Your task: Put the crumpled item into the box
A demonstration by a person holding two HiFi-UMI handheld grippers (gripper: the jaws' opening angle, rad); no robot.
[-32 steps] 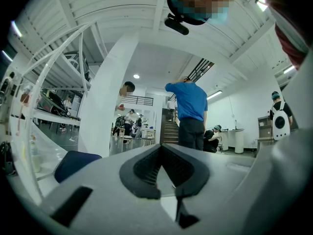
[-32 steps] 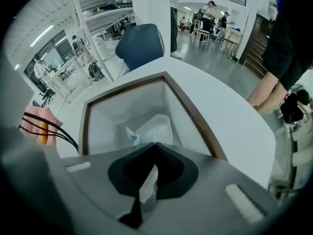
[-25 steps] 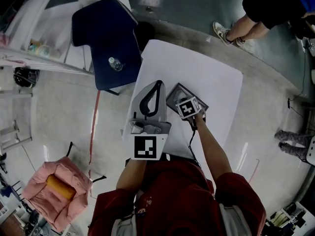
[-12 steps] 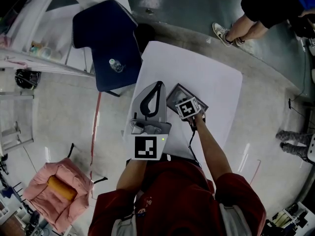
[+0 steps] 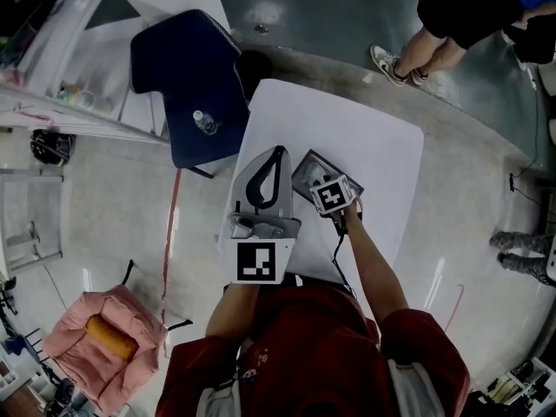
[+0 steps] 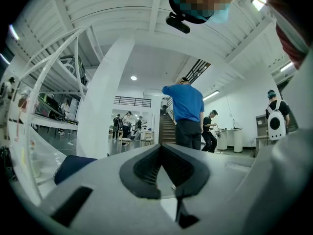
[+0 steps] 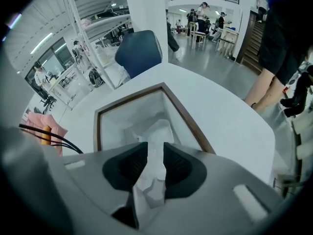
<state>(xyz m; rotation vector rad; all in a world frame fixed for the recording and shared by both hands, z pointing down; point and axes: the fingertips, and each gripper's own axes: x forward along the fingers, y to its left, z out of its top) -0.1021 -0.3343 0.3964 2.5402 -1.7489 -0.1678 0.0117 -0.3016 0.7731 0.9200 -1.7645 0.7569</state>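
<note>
A crumpled white paper is pinched between the jaws of my right gripper, and its front end hangs down into the box. The box has a brown rim and pale inner walls and sits on the white table directly below these jaws. In the head view the right gripper hovers over the box, and its marker cube hides the paper. My left gripper is held higher, just left of the box. Its jaw tips meet with nothing between them, pointing out across the hall.
The white table stretches beyond the box. A dark blue chair with a small bottle stands at its far left corner. A pink bundle lies on the floor at lower left. People's legs stand past the table's far edge.
The head view has drifted slightly. Both grippers keep their places, the right one still over the box.
</note>
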